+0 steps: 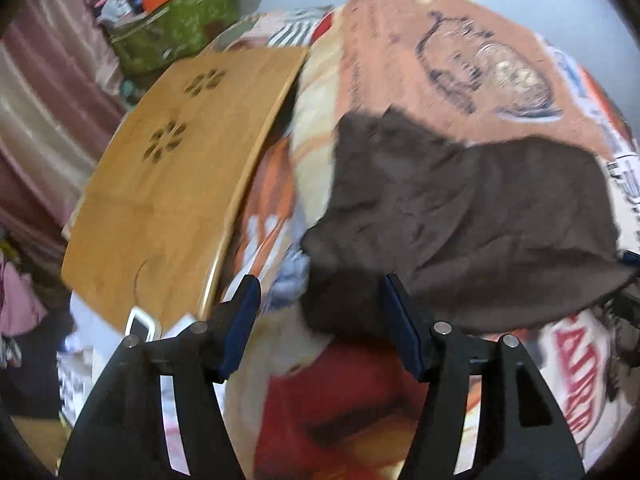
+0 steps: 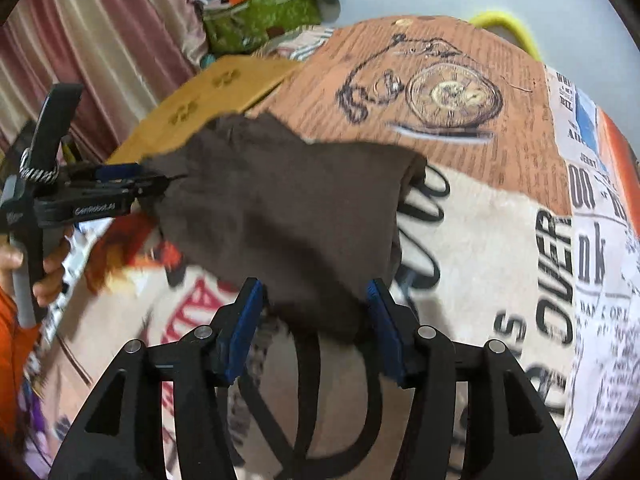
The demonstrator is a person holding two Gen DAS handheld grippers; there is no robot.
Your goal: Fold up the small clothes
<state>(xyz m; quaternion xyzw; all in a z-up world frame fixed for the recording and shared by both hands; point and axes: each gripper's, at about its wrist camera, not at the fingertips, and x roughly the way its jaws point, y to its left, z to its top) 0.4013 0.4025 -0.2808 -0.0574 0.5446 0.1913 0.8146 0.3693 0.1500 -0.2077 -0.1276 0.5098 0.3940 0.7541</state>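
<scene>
A small dark brown garment [image 1: 472, 220] lies spread on a printed blanket [image 1: 400, 60]; it also shows in the right wrist view [image 2: 280, 208]. My left gripper [image 1: 320, 312] is open, its blue pads either side of the garment's near corner. In the right wrist view the left gripper [image 2: 152, 178] reaches the garment's left edge from the side. My right gripper [image 2: 314, 312] is open, its blue pads [image 2: 244, 332] straddling the garment's near edge. The cloth looks a little lifted and blurred.
A wooden lap table [image 1: 176, 184] with flower cut-outs lies on the blanket left of the garment. A green bag [image 2: 260, 20] with clutter stands behind it by pink curtains [image 2: 100, 52]. A yellow object [image 2: 508, 28] peeks over the blanket's far edge.
</scene>
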